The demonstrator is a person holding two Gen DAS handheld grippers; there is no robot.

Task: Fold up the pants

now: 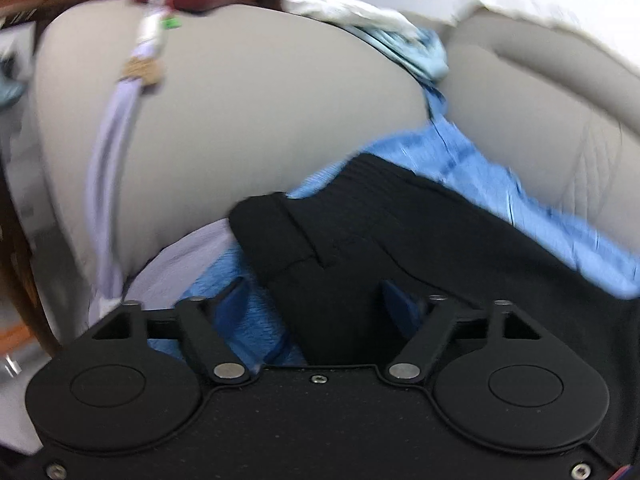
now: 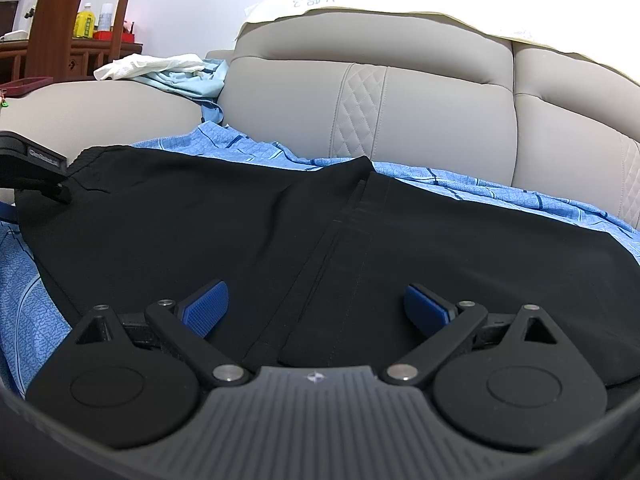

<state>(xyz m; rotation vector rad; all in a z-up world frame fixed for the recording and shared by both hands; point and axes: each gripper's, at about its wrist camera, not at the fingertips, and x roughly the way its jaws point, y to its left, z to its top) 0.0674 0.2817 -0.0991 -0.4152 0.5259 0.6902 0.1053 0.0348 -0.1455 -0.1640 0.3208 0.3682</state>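
We saw a pair of black fabric pants (image 2: 248, 216) spread flat over a light blue patterned bedsheet (image 2: 460, 188) on a beige leather sofa (image 2: 440, 120). Our right gripper (image 2: 316, 306) hovered low over the pants with its blue-padded jaws spread wide and nothing pinched between them; a long seam of the pants ran forward from between its fingers. Far off to that gripper's left, the left gripper (image 2: 36, 168) sat at the ribbed waistband end of the pants. Seen from its own camera, the left gripper (image 1: 312, 300) also stood wide apart, with the waistband corner lying between and ahead of its fingers, the pads not pressing it. Ahead of it and to the left, a pale lilac strap (image 1: 112, 168) hung down the sofa's armrest. Beyond the armrest lay crumpled white and pale blue cloths (image 2: 168, 70).
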